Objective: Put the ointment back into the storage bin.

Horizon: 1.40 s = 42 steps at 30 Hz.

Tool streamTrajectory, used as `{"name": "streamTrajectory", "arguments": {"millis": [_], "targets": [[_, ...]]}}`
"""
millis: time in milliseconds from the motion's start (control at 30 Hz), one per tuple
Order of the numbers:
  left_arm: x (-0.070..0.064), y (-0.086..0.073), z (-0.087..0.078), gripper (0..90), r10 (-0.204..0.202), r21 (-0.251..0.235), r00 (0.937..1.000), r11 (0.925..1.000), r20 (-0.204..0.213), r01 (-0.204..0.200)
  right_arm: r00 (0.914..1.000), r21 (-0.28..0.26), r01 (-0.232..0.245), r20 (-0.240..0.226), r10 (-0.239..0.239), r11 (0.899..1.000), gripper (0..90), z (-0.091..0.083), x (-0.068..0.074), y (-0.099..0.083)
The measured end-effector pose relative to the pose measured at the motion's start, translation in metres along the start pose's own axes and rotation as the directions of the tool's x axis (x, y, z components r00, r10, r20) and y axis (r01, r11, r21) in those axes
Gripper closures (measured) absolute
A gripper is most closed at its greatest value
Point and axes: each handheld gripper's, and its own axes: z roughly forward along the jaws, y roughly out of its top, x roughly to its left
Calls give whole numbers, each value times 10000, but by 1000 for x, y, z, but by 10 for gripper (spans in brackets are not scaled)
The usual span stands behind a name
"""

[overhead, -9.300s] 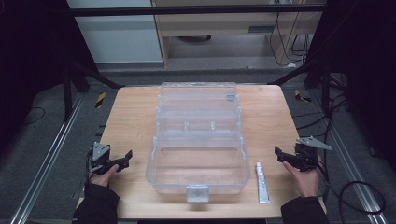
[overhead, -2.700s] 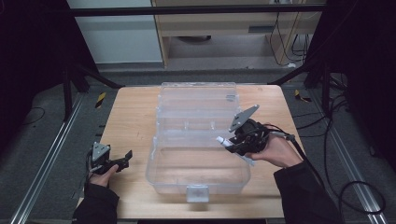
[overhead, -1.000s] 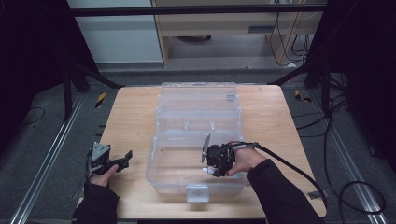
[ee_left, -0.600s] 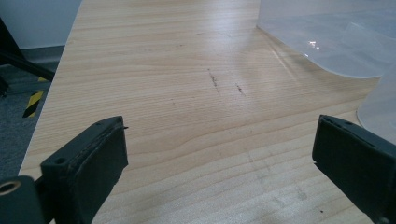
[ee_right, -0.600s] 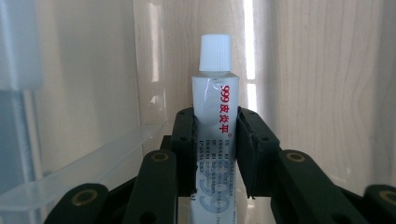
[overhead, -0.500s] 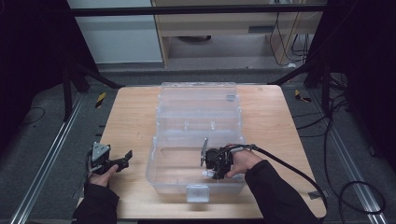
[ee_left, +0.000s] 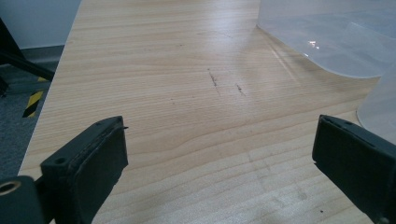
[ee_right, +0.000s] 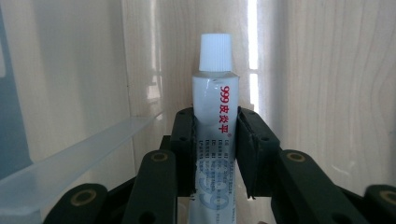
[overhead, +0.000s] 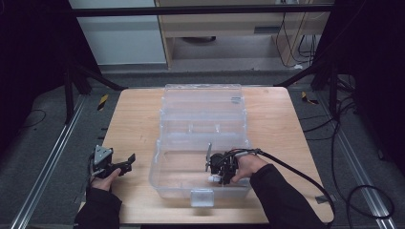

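One wooden table (overhead: 133,119), light grain, with a few short dark scratches on it in the left gripper view.

One clear plastic box (overhead: 200,143) sits at the table's centre and serves as landmark. Its lid (overhead: 201,102) is open, lying back on the far side of the box. One latch tab (overhead: 202,196) sits at the middle of the box's near wall. Two small clips show on the hinge line between box and lid.

Two grippers, one per hand.

Right gripper (overhead: 215,168): reaching over the box's right wall, down inside the box near its right near corner. Its jaws are clamped on one white tube (ee_right: 215,121), pressing it from both sides. The tube carries red print "999" and a white ribbed cap (ee_right: 215,51); the cap points away from the gripper toward the box floor. One translucent ledge of the box (ee_right: 74,154) runs beside the jaws in the right gripper view. One black cable (overhead: 301,176) trails from this gripper across the table to the right of the box.

Left gripper (overhead: 125,161): on the table well left of the box, near the box's near left corner. Jaws spread wide, nothing between them but bare wood; the box's rounded edge (ee_left: 322,46) shows ahead.
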Motion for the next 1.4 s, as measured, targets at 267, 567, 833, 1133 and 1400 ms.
{"name": "streamTrajectory", "arguments": {"millis": [267, 567, 833, 1133, 1400], "targets": [[0, 0, 0, 27, 5, 1, 10000, 10000, -3, -5, 9999, 130, 149, -67, -148, 9998, 693, 2, 0, -1], [0, 0, 0, 27, 26, -4, 10000, 10000, -5, -26, 9994, -310, -141, 298, 150, 9994, 656, -15, 1, -6], [0, 0, 0, 27, 28, -9, 10000, 10000, -11, -28, 9888, -1954, -953, 942, 1154, 9761, 574, -47, 2, -26], [0, 0, 0, 27, 39, 17, 10000, 10000, -31, -39, 9522, -4521, -1951, 1254, 2786, 8704, 416, -76, 12, -59], [0, 0, 0, 27, 43, 26, 10000, 10000, -51, -43, 8868, -6465, -2533, 1421, 4399, 7196, 325, -88, 22, -92]]}}
